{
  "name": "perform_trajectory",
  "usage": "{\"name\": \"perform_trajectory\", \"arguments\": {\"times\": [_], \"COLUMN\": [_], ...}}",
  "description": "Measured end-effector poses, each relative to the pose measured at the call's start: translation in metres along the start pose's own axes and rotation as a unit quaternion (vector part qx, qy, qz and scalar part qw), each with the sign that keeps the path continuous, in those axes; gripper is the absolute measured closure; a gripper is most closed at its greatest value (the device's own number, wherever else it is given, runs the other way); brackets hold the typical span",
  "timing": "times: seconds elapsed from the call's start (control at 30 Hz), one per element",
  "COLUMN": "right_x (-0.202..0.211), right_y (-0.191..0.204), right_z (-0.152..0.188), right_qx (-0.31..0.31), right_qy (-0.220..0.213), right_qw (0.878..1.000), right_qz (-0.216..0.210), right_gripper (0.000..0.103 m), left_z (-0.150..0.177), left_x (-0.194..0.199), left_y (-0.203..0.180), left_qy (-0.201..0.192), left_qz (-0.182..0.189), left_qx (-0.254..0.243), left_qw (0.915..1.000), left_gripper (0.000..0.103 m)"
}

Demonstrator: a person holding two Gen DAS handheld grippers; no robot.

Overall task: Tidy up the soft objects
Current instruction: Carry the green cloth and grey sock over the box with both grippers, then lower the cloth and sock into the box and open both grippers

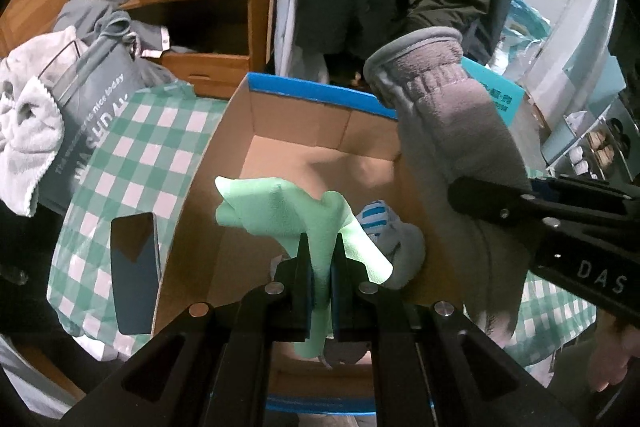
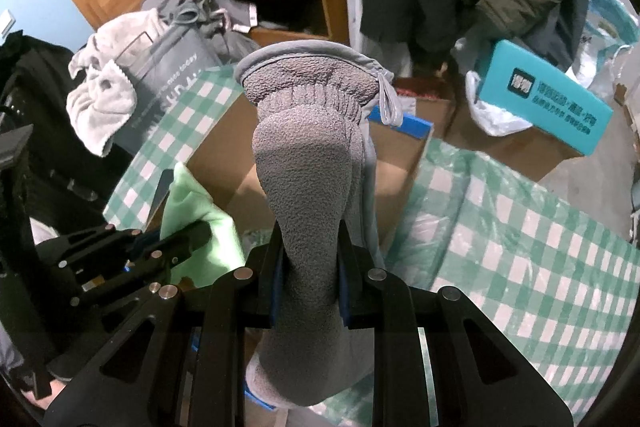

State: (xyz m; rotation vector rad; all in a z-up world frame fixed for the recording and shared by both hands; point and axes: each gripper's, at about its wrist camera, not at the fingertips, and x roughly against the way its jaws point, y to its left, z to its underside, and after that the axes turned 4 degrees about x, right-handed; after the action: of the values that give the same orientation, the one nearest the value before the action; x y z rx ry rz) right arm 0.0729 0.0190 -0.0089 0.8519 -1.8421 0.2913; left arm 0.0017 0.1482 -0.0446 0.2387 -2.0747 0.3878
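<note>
Two grippers engaged: left gripper (image 1: 320, 259) clamps a green cloth (image 1: 276, 207) above the cardboard box (image 1: 224, 147); beside it, right gripper (image 2: 310, 255) clamps a grey glove (image 2: 308, 167).

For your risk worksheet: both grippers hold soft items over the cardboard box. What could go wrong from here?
1. The grey glove hangs at the box wall near the right gripper; released here, it may drape over the rim or fall outside.
2. The green cloth trails loose from the left gripper, so it could snag on release.
3. The grippers are close together and might bump.
</note>
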Motion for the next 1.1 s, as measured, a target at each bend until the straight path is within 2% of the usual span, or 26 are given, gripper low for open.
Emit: {"name": "perform_trajectory", "arguments": {"times": [0.27,0.33,0.4,0.47,0.53,0.77,1.1], "right_x": [-0.020,-0.021,-0.020,-0.018,-0.015,0.004,0.037], "right_y": [0.005,0.006,0.008,0.008,0.010,0.007,0.002], "right_z": [-0.009,-0.011,-0.013,-0.014,-0.016,-0.019,-0.007], "right_qx": [0.005,0.008,0.011,0.014,0.015,0.013,0.015], "right_qy": [0.021,0.020,0.018,0.014,0.009,-0.013,-0.037], "right_qw": [1.000,1.000,0.999,0.999,0.999,1.000,0.999], "right_qz": [-0.014,-0.022,-0.027,-0.032,-0.029,-0.009,0.011], "right_gripper": [0.082,0.076,0.073,0.065,0.057,0.046,0.035], "left_z": [0.002,0.002,0.001,0.000,-0.001,-0.001,0.001], "left_x": [-0.010,-0.009,-0.007,-0.003,0.000,0.013,0.042], "left_y": [0.008,0.008,0.008,0.009,0.008,0.002,-0.014], "left_qy": [0.016,0.015,0.012,0.004,0.000,-0.010,-0.046], "left_qz": [-0.001,-0.006,-0.010,-0.013,-0.016,-0.016,-0.006], "left_qx": [0.015,0.014,0.017,0.020,0.019,0.009,-0.008], "left_qw": [0.9998,0.9998,0.9997,0.9997,0.9997,0.9998,0.9989], "left_gripper": [0.095,0.089,0.073,0.066,0.065,0.055,0.028]}}
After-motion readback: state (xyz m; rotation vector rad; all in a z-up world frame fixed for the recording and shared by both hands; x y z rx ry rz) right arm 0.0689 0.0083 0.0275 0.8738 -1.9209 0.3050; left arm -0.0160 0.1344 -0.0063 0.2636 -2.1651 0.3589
